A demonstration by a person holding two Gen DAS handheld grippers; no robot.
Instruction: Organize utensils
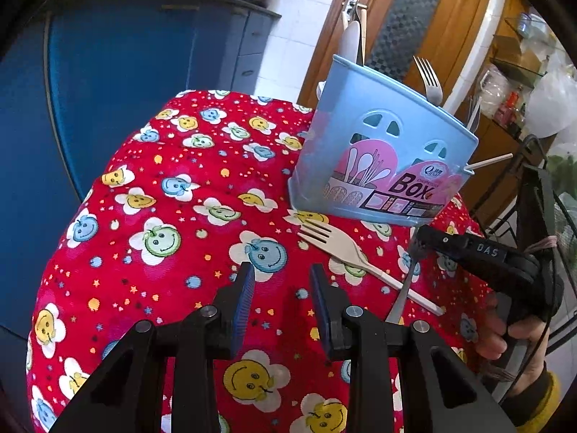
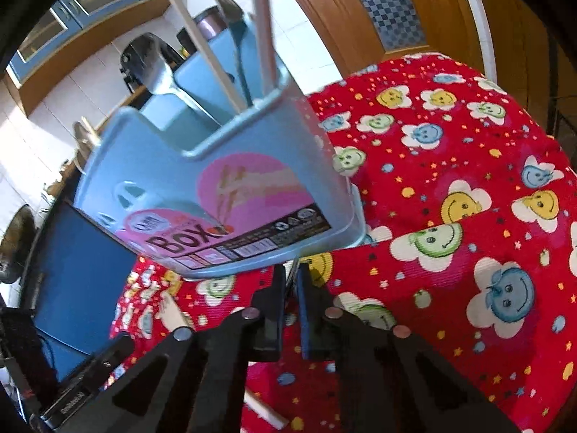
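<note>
A light blue utensil box [image 1: 378,151] stands on the red smiley-patterned cloth [image 1: 162,216], holding a metal fork [image 1: 431,81], a white spoon [image 1: 351,41] and other utensils. In front of it a cream fork [image 1: 335,245] lies flat on the cloth. My left gripper [image 1: 281,281] hovers over the cloth, open, with nothing between its blue pads. To its right, my right gripper [image 1: 420,243] is shut on a second metal fork [image 1: 402,296] near the tines, its handle crossing the cream fork's handle. In the right wrist view the right gripper [image 2: 291,281] pinches a thin metal strip just below the box [image 2: 216,180].
A blue cabinet [image 1: 126,72] stands behind the table on the left, a wooden door [image 1: 407,18] behind the box. A black wire rack [image 1: 541,198] is close on the right. A person's hand [image 1: 505,335] holds the right gripper's handle.
</note>
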